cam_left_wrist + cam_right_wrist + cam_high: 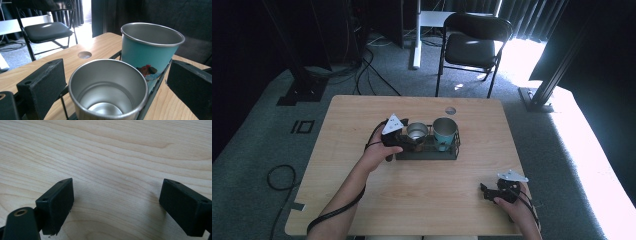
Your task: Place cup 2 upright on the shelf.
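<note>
The tabletop carries one small group of things at its centre, leaving the near half free for the person's arms. A black wire rack sits there and keeps two cups upright side by side: a teal cup at the right end and a steel cup to its left, apparently touching. The rack's rails likely stop them tipping when approached from the side.

The left hand-held gripper is at the rack's left end, jaws spread on either side of the steel cup without pressing it; this looks like the set-up for a grasp. The right hand-held gripper lies well apart near the front right corner, jaws spread over bare wood, holding nothing, evidently parked out of the way.
</note>
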The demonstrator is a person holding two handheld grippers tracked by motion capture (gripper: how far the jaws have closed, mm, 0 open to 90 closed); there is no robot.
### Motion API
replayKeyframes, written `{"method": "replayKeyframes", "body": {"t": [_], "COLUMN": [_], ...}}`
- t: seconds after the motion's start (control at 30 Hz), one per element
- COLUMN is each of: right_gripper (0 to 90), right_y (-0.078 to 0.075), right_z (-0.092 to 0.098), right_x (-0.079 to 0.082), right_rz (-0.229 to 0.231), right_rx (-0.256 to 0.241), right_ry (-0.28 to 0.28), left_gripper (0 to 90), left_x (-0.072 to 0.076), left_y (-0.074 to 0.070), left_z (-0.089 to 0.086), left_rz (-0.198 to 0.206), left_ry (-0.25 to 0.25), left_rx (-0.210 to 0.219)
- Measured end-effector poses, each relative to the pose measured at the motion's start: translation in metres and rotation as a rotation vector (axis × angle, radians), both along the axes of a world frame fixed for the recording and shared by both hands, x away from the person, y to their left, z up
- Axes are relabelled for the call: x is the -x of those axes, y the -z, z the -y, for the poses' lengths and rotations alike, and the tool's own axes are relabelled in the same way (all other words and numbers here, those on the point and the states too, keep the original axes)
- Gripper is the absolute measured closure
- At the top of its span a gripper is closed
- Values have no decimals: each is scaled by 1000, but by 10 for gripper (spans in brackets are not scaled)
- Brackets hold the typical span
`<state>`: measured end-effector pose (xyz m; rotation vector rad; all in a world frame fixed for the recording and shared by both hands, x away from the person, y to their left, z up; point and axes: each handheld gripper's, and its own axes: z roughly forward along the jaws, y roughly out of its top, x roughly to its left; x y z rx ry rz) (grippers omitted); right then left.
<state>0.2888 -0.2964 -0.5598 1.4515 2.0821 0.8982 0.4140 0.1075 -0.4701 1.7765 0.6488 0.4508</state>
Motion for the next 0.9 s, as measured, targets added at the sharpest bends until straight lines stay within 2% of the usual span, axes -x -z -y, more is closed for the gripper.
{"method": "replayKeyframes", "body": {"t": [0.23, 0.43, 0.47, 0.67, 0.9], "right_gripper": [120, 120, 120, 120, 119], "right_y": [0, 0, 0, 0, 0], "right_z": [0, 0, 0, 0, 0], "right_x": [0, 0, 0, 0, 0], "right_rz": [0, 0, 0, 0, -1], "right_rx": [0, 0, 0, 0, 0], "right_ry": [0, 0, 0, 0, 0], "left_gripper": [27, 27, 27, 27, 27], "left_x": [12, 17, 21, 29, 39], "left_y": [-7, -8, -8, -5, 5], "left_z": [-14, -21, -27, -37, -53], "left_rz": [11, 15, 17, 16, 4], "left_ry": [28, 26, 30, 35, 17], "left_rx": [1, -3, 1, -4, -15]}}
